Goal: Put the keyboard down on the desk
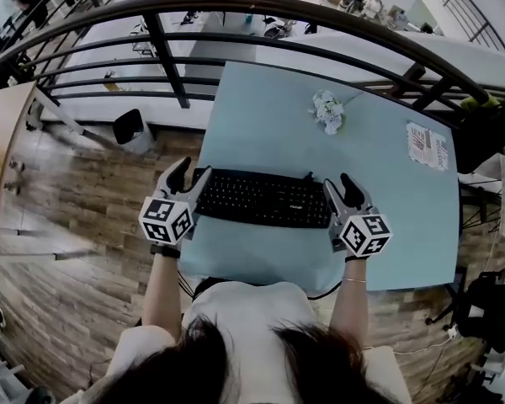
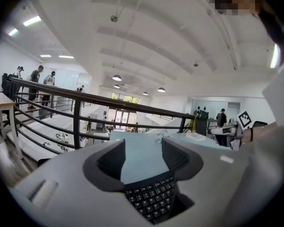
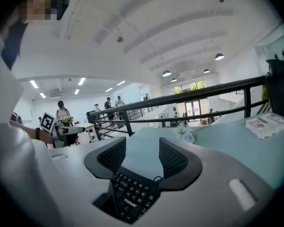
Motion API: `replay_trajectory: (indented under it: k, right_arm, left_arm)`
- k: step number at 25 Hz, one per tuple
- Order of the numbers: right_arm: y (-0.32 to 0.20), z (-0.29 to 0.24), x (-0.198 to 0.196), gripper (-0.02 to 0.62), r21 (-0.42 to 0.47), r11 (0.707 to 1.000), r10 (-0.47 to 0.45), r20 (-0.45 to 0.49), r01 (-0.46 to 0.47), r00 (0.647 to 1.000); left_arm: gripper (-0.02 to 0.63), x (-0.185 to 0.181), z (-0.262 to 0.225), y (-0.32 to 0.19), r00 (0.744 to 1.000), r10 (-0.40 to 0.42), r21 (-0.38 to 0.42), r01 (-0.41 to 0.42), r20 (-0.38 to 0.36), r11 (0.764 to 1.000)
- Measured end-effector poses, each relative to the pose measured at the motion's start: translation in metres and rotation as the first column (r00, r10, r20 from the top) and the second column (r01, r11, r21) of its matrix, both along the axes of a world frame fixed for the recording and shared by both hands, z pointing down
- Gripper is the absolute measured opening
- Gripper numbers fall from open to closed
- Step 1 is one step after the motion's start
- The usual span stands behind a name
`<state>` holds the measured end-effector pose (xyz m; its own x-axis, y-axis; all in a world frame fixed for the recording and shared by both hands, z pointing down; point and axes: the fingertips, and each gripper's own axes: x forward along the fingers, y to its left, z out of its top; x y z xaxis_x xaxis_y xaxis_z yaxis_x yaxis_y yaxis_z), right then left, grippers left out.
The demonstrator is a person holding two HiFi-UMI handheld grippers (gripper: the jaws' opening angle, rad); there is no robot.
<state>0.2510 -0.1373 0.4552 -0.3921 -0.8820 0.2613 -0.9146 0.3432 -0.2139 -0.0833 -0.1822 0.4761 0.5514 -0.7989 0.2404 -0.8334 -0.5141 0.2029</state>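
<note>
A black keyboard (image 1: 265, 199) lies flat along the near part of the light-blue desk (image 1: 379, 150). My left gripper (image 1: 192, 173) sits at its left end and my right gripper (image 1: 338, 183) at its right end, both pointing away from me. In the left gripper view the jaws (image 2: 143, 150) stand apart, with only keys of the keyboard (image 2: 154, 200) showing low in the gap. The right gripper view matches: the right gripper (image 3: 142, 150) has wide-set jaws, and the keyboard (image 3: 132, 195) with its cable lies beneath. Neither pair of pads presses on anything.
A small white flower bunch (image 1: 328, 110) stands at the desk's far middle, and a printed leaflet (image 1: 427, 146) lies at the far right. A dark metal railing (image 1: 236, 7) curves behind the desk. A black stool (image 1: 133, 130) stands on the wood floor to the left.
</note>
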Motion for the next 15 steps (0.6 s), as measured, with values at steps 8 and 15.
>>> replay_trajectory:
  k: [8, 15]
  right_arm:
    - [0.013, -0.056, -0.023, 0.201, 0.125, 0.990, -0.057, -0.037, 0.061, 0.998]
    - [0.036, -0.089, -0.040, 0.135, 0.219, 0.972, -0.068, -0.082, 0.084, 0.994]
  left_arm:
    - [0.267, 0.021, -0.054, 0.017, 0.996, 0.073, 0.082, -0.070, -0.042, 0.994]
    - [0.205, 0.030, -0.078, 0.042, 0.992, 0.121, 0.132, -0.115, -0.037, 0.984]
